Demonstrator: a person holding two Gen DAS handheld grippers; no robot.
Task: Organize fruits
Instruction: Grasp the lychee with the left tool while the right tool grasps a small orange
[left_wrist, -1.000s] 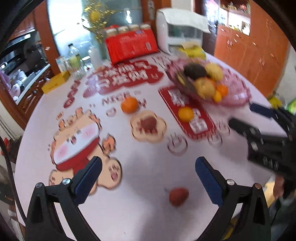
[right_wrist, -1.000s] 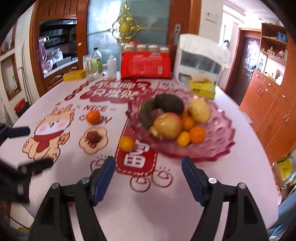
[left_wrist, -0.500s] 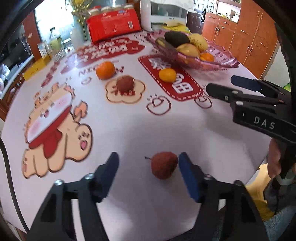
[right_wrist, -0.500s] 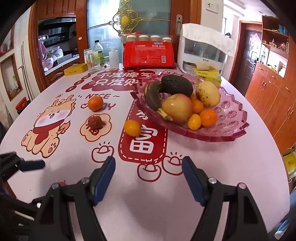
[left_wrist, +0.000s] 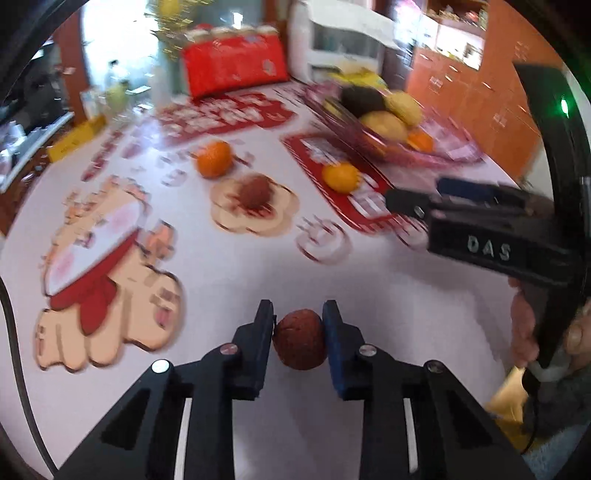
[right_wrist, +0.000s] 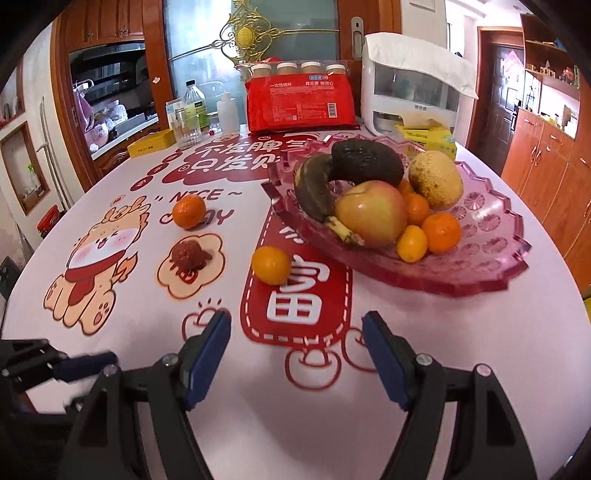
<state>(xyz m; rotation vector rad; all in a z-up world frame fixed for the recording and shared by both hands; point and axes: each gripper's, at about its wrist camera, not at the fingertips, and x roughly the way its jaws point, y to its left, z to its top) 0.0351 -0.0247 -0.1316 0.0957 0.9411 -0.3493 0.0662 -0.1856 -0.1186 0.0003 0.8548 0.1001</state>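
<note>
My left gripper (left_wrist: 298, 316) is shut on a red lychee (left_wrist: 300, 343) near the table's front edge. A second lychee (left_wrist: 255, 192) (right_wrist: 189, 254) and two oranges (left_wrist: 214, 158) (left_wrist: 340, 177) lie loose on the table; they also show in the right wrist view (right_wrist: 189, 211) (right_wrist: 271, 264). The pink glass fruit dish (right_wrist: 480, 251) holds a banana, avocado, apple, pear and small oranges. My right gripper (right_wrist: 296, 332) is open and empty, in front of the dish; it shows at the right of the left wrist view (left_wrist: 417, 195).
A red package (right_wrist: 301, 99), a white appliance (right_wrist: 410, 85), a yellow tissue pack (right_wrist: 428, 138), bottles (right_wrist: 192, 110) and a yellow box (right_wrist: 151, 143) stand along the table's far edge. Wooden cabinets (right_wrist: 546, 162) line the right wall.
My left gripper moved down to the near lychee and closed on it. The right gripper stayed open and edged forward slightly.
</note>
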